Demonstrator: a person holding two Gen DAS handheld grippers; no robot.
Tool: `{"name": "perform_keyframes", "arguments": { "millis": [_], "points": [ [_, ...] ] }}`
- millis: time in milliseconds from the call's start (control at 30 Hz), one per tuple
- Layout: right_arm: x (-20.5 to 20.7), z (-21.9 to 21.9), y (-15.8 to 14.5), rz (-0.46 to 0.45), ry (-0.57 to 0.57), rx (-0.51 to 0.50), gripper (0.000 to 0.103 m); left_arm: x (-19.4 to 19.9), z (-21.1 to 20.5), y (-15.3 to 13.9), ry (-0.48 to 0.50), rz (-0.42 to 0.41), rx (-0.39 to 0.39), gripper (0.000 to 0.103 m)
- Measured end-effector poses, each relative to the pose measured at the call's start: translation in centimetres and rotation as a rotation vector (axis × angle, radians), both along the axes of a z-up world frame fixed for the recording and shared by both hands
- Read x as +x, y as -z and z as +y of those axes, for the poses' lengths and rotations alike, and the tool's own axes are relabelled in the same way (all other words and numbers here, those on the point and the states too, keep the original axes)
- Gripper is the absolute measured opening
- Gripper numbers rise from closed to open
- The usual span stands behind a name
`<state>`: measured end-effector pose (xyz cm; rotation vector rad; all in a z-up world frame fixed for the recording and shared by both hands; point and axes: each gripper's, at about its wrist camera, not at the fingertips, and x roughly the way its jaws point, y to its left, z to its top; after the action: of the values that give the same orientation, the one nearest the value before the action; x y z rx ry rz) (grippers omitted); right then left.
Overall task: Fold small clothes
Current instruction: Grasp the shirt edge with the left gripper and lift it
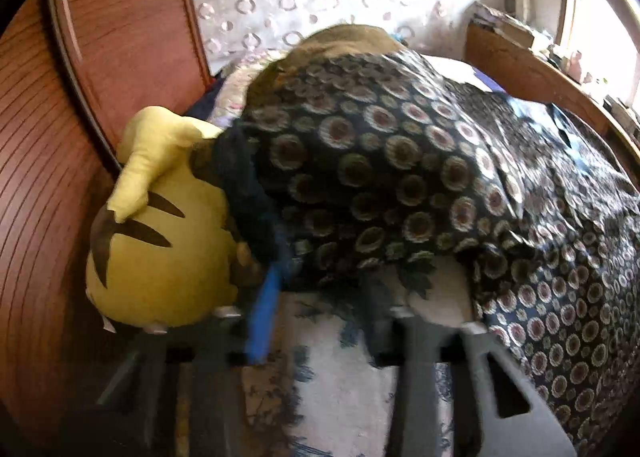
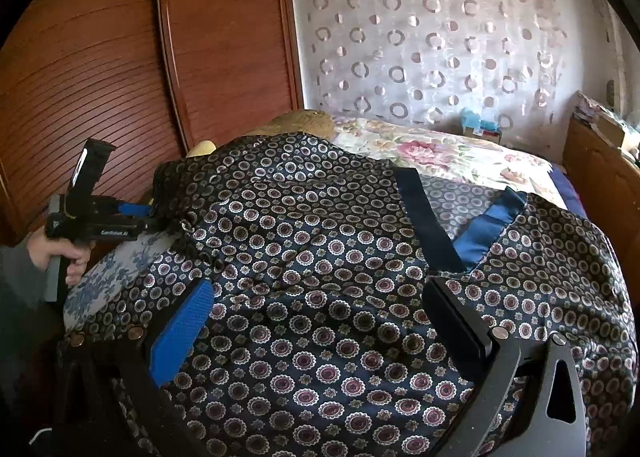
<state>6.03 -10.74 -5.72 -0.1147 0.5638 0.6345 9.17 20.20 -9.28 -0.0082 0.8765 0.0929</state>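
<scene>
Satin-like fabric with a rosette print on dark navy fills the left wrist view: the garment (image 1: pixel 400 177) is draped over the bed (image 1: pixel 344 397), its near edge bunched beside a yellow plush toy (image 1: pixel 160 249) with dark stripes. Relative to that toy, the garment lies to the right and slightly above. The left tool (image 1: pixel 320 321) is blurred; its blue pad and dark finger are seen at the garment's dark hem, yet whether the cloth is pinched cannot be told from this view. A white sheet with a blue floral print shows beneath the hem.

From the right wrist view, the same garment (image 2: pixel 320 257) is spread broadly and loosely, with a plain blue-lined neck opening toward the far right. No crease or fold is visible, so the task is judged barely begun: flattening and every fold remain. The left tool (image 2: pixel 156 223), held by a hand (image 2: pixel 64 257) at the garment's left edge, appears clenched on a bunched corner of the cloth. The right tool (image 2: pixel 320 321) is released, its blue pad and black finger standing wide apart above the glossy, slippery-looking cloth. Ribbed brown wardrobe doors (image 2: pixel 120 77) stand behind the left tool.
</scene>
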Motion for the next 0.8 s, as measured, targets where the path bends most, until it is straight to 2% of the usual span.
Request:
{"name": "perform_keyframes", "arguments": {
  "millis": [67,167,367,500,667,800],
  "points": [
    [-0.1,-0.3,-0.1,0.002,0.001,0.001,0.103,-0.1,0.5,-0.2,0.001,-0.011,-0.018,0.008],
    [-0.1,-0.6,0.0,0.007,0.005,0.009,0.103,-0.4,0.7,-0.9,0.002,-0.047,-0.028,0.004],
    [-0.2,-1.2,0.0,0.003,0.018,0.021,0.103,-0.9,-0.8,-4.6,0.016,-0.167,0.001,0.002],
    [-0.5,-1.8,-0.2,-0.007,0.032,0.022,0.103,-0.5,-3.3,-8.1,0.078,-0.249,0.001,0.002],
    [-0.6,-3.0,-0.8,-0.01,0.06,0.043,0.103,0.4,-7.3,-10.7,0.194,-0.298,-0.025,0.002],
    [-0.8,-4.0,-0.9,-0.009,0.074,0.055,0.103,0.1,-10.2,-11.2,0.255,-0.301,-0.053,0.002]
  ]
}}
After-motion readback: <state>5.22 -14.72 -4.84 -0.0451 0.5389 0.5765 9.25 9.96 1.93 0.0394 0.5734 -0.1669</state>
